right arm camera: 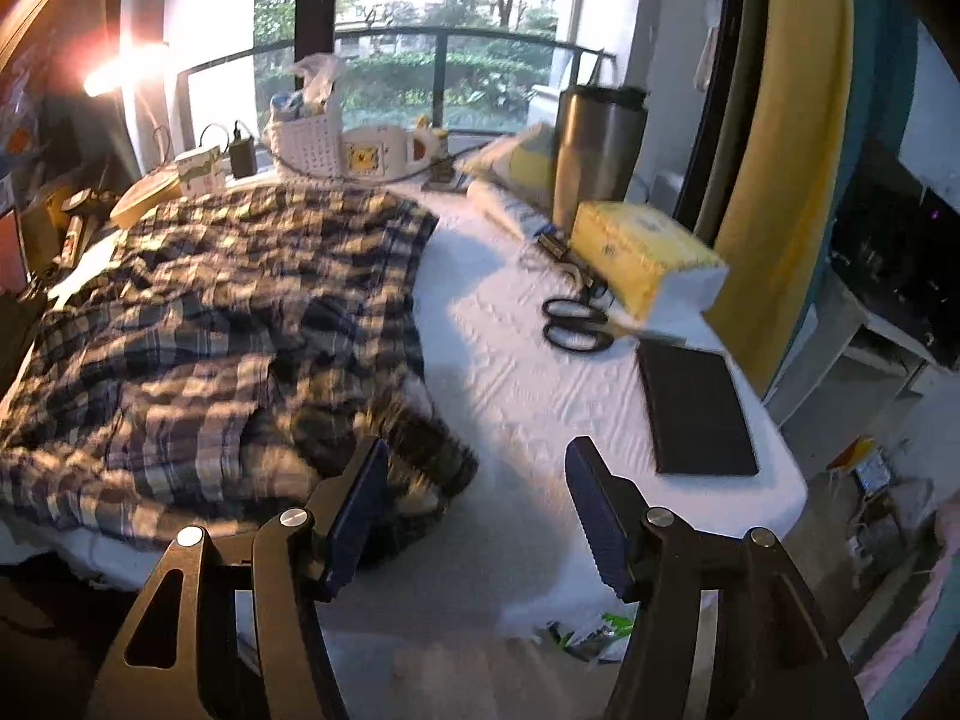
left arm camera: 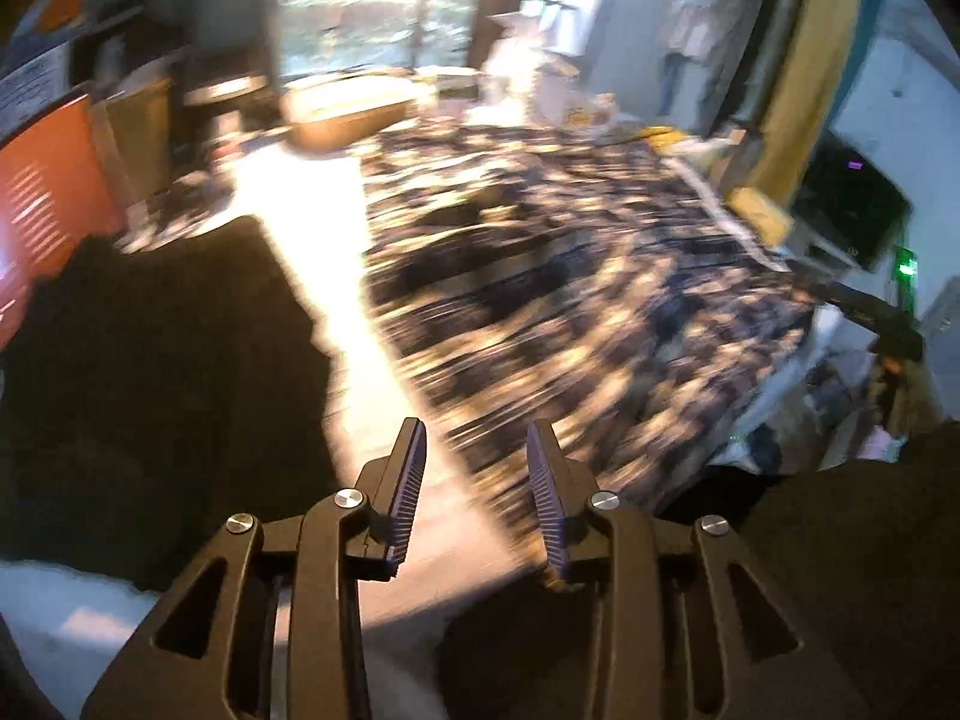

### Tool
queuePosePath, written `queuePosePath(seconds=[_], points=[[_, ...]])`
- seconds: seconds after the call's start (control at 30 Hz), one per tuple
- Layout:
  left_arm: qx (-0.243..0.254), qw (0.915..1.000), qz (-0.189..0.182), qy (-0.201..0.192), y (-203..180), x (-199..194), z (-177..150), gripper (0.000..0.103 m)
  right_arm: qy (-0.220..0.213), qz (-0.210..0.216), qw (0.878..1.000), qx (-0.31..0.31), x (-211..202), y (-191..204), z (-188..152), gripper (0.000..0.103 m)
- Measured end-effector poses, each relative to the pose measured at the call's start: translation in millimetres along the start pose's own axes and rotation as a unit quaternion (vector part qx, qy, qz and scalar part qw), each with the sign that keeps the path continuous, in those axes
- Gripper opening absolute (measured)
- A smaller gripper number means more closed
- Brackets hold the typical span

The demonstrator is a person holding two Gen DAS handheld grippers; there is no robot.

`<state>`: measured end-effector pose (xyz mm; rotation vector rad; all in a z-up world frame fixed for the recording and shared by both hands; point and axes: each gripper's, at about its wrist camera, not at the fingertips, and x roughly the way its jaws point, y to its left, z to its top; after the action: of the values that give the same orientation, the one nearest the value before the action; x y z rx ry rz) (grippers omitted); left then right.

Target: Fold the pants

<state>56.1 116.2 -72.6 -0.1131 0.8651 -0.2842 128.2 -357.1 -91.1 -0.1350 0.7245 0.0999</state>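
The plaid pants (right arm camera: 228,324) lie rumpled on the white table (right arm camera: 516,360), spread over its left half, with one end bunched near the front edge. In the left wrist view the pants (left arm camera: 570,276) are blurred and fill the middle. My left gripper (left arm camera: 477,468) is open and empty above the pants' near left edge. My right gripper (right arm camera: 477,492) is open and empty, its left finger (right arm camera: 360,498) just beside the bunched end of the pants.
On the table's right side lie black scissors (right arm camera: 573,324), a yellow box (right arm camera: 642,258), a dark flat pad (right arm camera: 696,414) and a steel canister (right arm camera: 594,150). A white basket (right arm camera: 306,144) and mug (right arm camera: 378,156) stand at the back. A lamp (right arm camera: 114,72) glares at left.
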Motion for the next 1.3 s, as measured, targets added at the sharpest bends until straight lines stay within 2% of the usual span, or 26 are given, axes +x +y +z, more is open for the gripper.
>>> queuePosePath(seconds=[0.07,0.13,0.27,0.3,0.37,0.47,0.53,0.63,0.77,0.83,1.0,1.1,1.17,1.2,1.3], points=[[0.020,0.9994,-0.029,0.002,-20.5,16.5,4.6,0.035,-0.016,0.005,1.000,0.002,-6.8,2.1,2.8,0.064],[0.032,0.9982,-0.046,0.022,-35.0,41.0,3.0,0.035,-0.019,0.014,1.000,-0.005,-8.0,6.1,2.2,0.064],[0.037,0.9964,-0.003,0.076,-40.4,79.8,-12.3,0.034,0.019,0.024,0.999,-0.027,14.0,12.7,-11.9,0.064],[0.046,0.9972,-0.003,0.059,-40.5,76.0,-15.6,0.036,0.032,0.022,0.999,-0.028,21.1,12.6,-16.3,0.064],[0.052,0.9963,0.006,0.069,-36.3,70.1,-20.0,0.036,0.048,-0.004,0.998,-0.036,32.0,10.1,-25.8,0.065],[0.030,0.9963,0.023,0.077,-15.1,60.0,-21.9,0.036,0.043,-0.006,0.999,-0.023,29.3,1.5,-29.9,0.069],[0.017,0.9942,0.060,0.087,1.1,59.0,-17.4,0.036,0.040,-0.009,0.999,-0.022,26.5,-1.5,-27.3,0.072],[0.006,0.9955,0.072,0.062,13.0,55.5,2.5,0.036,0.024,-0.010,1.000,-0.012,17.6,-3.7,-16.7,0.073],[0.024,0.9983,0.053,-0.007,3.3,61.8,45.8,0.036,-0.021,0.010,1.000,0.011,-2.1,-2.6,5.1,0.073],[0.030,0.9984,0.042,-0.023,-0.1,75.0,64.5,0.039,-0.039,0.033,0.998,0.023,-7.8,-0.2,15.4,0.073],[0.061,0.9978,0.021,-0.014,-13.2,120.7,99.7,0.041,-0.050,0.070,0.996,0.021,-4.0,16.4,35.7,0.073],[0.080,0.9966,0.020,-0.002,-21.1,142.6,112.9,0.041,-0.039,0.073,0.997,-0.005,15.5,37.9,48.5,0.073],[0.094,0.9954,0.018,-0.004,-24.1,148.8,121.8,0.041,-0.032,0.081,0.996,-0.022,32.9,54.0,60.6,0.067],[0.098,0.9950,0.018,-0.008,-24.8,148.3,124.6,0.041,-0.025,0.085,0.996,-0.028,41.8,61.3,67.7,0.057],[0.095,0.9952,0.015,-0.015,-18.5,150.8,138.9,0.041,-0.012,0.085,0.995,-0.054,69.1,79.1,95.3,0.054]])
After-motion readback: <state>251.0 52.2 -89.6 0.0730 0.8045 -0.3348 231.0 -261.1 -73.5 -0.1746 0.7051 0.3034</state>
